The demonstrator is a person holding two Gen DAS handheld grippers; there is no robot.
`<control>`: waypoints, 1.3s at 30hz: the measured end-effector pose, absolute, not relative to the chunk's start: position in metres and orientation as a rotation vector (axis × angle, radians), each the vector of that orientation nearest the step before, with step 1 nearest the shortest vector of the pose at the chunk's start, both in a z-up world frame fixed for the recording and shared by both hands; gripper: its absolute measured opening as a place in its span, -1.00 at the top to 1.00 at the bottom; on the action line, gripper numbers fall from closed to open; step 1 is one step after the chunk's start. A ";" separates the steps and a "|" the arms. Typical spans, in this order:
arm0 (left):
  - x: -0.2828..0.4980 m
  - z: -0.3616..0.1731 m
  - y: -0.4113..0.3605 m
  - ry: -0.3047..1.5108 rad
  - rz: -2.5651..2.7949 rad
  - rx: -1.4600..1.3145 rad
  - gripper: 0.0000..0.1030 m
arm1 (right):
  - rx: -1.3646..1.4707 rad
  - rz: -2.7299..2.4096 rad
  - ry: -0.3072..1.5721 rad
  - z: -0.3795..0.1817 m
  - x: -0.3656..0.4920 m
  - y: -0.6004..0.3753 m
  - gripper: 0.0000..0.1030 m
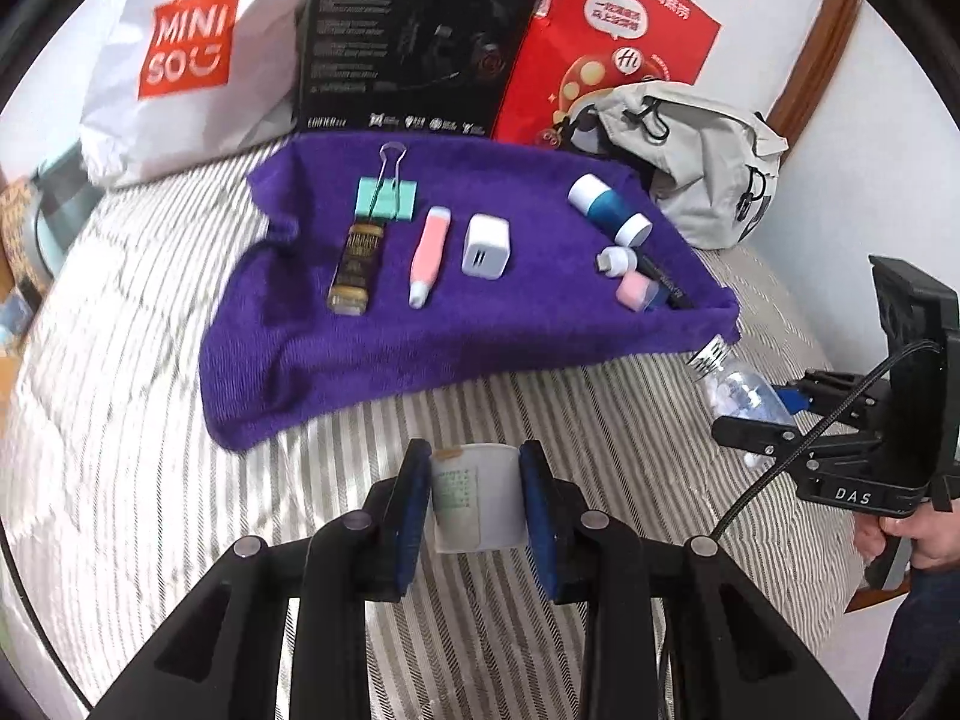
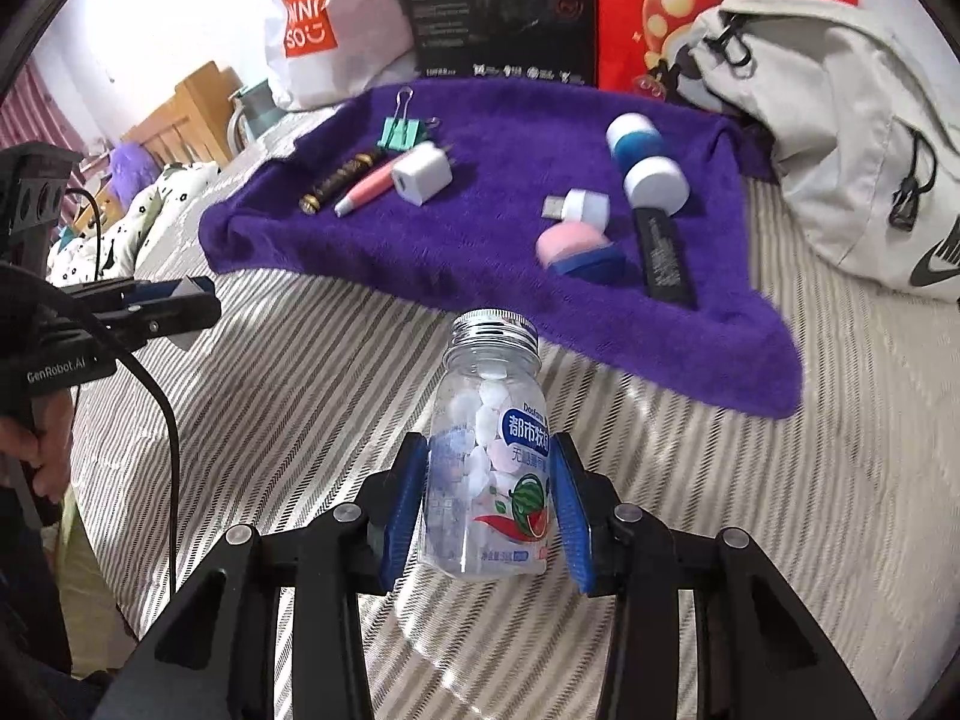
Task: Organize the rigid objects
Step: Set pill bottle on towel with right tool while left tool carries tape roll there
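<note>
At the bottom centre of the left wrist view, the left gripper (image 1: 476, 504) has its blue-padded fingers (image 1: 411, 516) closed partway onto a small white cylindrical container with a pale printed label (image 1: 480, 498), pressing both its sides. In the right wrist view, the right gripper (image 2: 489, 507) clamps its blue fingers (image 2: 570, 516) around a clear plastic bottle with a silver threaded neck, holding white and pink candies (image 2: 493, 450); the bottle stands upright in the lower middle of the frame with no cap on it. Both are held above a grey-and-white striped bed cover (image 1: 150, 360). In the upper middle lies a purple towel (image 1: 384, 348) carrying a mint-green binder clip (image 1: 387, 198), a dark gold-printed tube (image 1: 355, 267), a pink-and-white pen-shaped item (image 1: 427, 255), a white charger cube (image 1: 486, 246) and a blue-and-white capped cylinder (image 1: 609, 208). Along the top edge stand a white Miniso shopping bag (image 1: 180, 54), a black product box (image 1: 420, 36) and a red paper bag (image 1: 612, 30), with a light grey backpack (image 1: 702, 162) at upper right.
</note>
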State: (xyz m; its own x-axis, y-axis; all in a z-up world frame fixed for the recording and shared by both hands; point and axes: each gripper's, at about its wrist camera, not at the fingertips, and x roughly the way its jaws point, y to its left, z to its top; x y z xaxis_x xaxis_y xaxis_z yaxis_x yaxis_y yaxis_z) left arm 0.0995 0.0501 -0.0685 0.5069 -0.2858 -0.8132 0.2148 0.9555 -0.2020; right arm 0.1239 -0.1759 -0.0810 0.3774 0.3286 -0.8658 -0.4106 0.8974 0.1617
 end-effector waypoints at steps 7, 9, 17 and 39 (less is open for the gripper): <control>0.121 -0.047 0.042 0.973 -0.309 -0.049 0.45 | -0.081 0.486 1.048 -0.062 0.138 -0.187 0.20; 0.130 -0.044 0.040 0.974 -0.313 -0.045 0.45 | -0.083 0.487 1.034 -0.057 0.145 -0.188 0.20; 0.164 -0.049 0.032 0.998 -0.308 -0.035 0.45 | -0.100 0.508 0.997 -0.040 0.183 -0.185 0.20; 0.214 -0.065 0.043 1.029 -0.289 -0.052 0.45 | -0.216 0.521 1.079 -0.092 0.319 -0.128 0.20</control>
